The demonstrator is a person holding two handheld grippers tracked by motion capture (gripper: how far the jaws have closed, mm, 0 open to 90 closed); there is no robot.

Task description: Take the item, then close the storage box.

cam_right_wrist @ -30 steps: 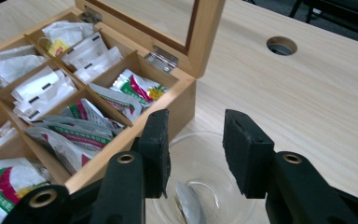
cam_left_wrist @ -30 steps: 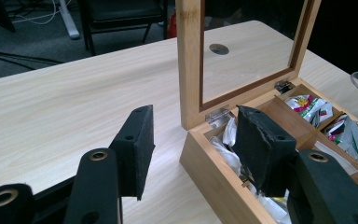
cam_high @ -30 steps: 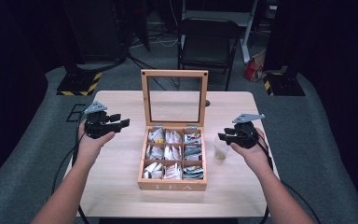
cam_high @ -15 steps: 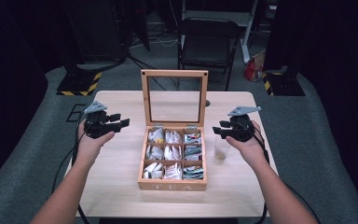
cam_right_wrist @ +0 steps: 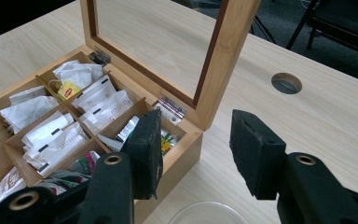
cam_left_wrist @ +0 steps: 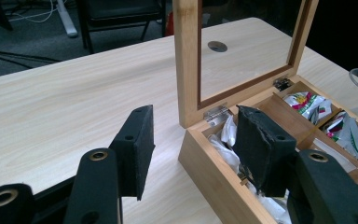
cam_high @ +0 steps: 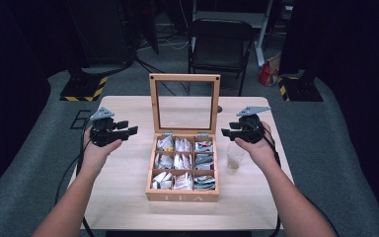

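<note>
A wooden tea box (cam_high: 182, 195) stands mid-table with its glass lid (cam_high: 184, 78) upright. Its compartments hold paper tea bags (cam_high: 182, 163). My left gripper (cam_high: 128, 127) hovers left of the box, open and empty; in the left gripper view (cam_left_wrist: 196, 144) its jaws point at the box's hinge corner (cam_left_wrist: 214, 172). My right gripper (cam_high: 225, 129) hovers right of the box, above a clear plastic cup (cam_high: 235, 157). Its jaws have just been opening, with nothing between them. In the right gripper view (cam_right_wrist: 196, 149) they frame the box's corner (cam_right_wrist: 182, 154), and the cup's rim (cam_right_wrist: 209, 212) lies below.
A round cable hole (cam_right_wrist: 286, 83) sits in the table behind the lid. A black chair (cam_high: 222, 44) stands beyond the far edge, with a red bag (cam_high: 267, 74) on the floor beside it. Bare tabletop (cam_high: 128, 197) lies on both sides of the box.
My right gripper has risen and drawn back a little from the cup, and its jaws stand wider. The left gripper and the box have stayed put.
</note>
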